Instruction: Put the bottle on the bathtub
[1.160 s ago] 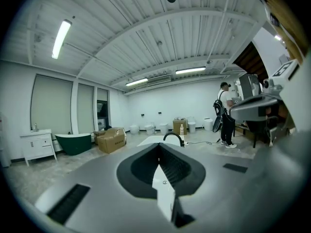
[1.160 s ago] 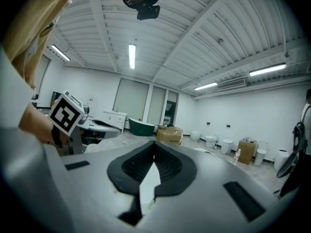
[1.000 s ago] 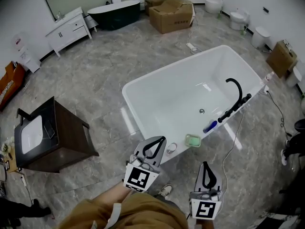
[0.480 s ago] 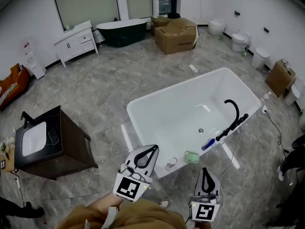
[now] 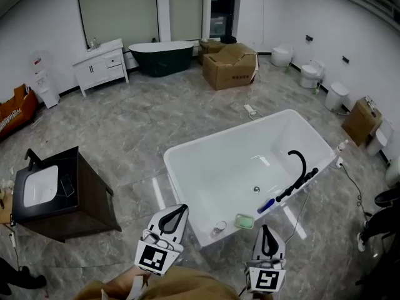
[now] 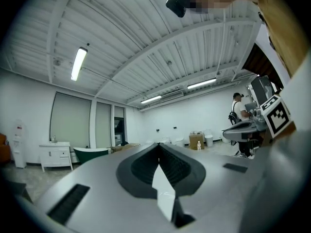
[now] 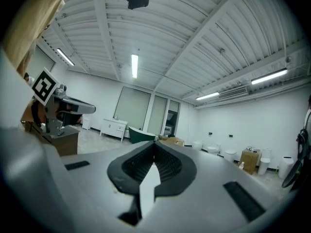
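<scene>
Beside the bathtub (image 5: 231,134), the left tool (image 5: 182,208) retreated.

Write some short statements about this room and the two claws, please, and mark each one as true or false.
1. The left claw and the right claw are both shut, with nothing between their jaws. True.
2. The green dish lies on the floor beside the dark vanity. False: it sits on the near rim of the white bathtub.
3. The black faucet stands on the white bathtub's rim. True.
4. The cardboard box stands inside the white bathtub. False: it is on the floor at the back, next to the dark green bathtub.
5. The dark vanity has a white basin in its top. True.
</scene>
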### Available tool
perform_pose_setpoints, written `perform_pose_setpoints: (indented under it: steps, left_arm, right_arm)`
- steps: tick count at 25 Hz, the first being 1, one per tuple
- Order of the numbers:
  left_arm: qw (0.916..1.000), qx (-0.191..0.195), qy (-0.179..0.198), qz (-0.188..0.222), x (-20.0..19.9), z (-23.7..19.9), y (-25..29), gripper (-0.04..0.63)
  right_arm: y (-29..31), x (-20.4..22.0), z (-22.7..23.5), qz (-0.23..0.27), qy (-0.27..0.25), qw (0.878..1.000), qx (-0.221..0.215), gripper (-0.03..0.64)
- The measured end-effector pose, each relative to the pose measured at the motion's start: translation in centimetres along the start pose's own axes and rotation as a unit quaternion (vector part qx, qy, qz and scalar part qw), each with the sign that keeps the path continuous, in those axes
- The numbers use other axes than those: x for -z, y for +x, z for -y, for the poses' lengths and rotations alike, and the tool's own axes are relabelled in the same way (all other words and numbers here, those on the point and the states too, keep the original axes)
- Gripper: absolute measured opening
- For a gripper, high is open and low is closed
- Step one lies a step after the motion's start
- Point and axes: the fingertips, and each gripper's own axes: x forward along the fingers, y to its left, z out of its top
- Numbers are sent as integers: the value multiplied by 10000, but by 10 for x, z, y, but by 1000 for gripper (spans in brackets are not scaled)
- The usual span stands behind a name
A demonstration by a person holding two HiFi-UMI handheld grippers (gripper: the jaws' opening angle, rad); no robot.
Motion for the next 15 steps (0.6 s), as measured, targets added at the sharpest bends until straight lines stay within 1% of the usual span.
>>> perform_pose_setpoints:
  steps: [5, 9, 15]
  left_arm:
    - [9999, -88, 130, -9, -2, -7, -11, 8]
    - [9998, -160, 141, 23, -10, -13, -19, 8]
    - [9999, -66, 90, -51, -11, -9, -26, 8]
  right_arm:
    - [2, -9, 2, 61, -97, 9999, -54, 5]
    - [-1, -11, 1, 56, -5, 10000, -53, 5]
    - [1, -24, -4, 97, -30, 9998, -155, 5]
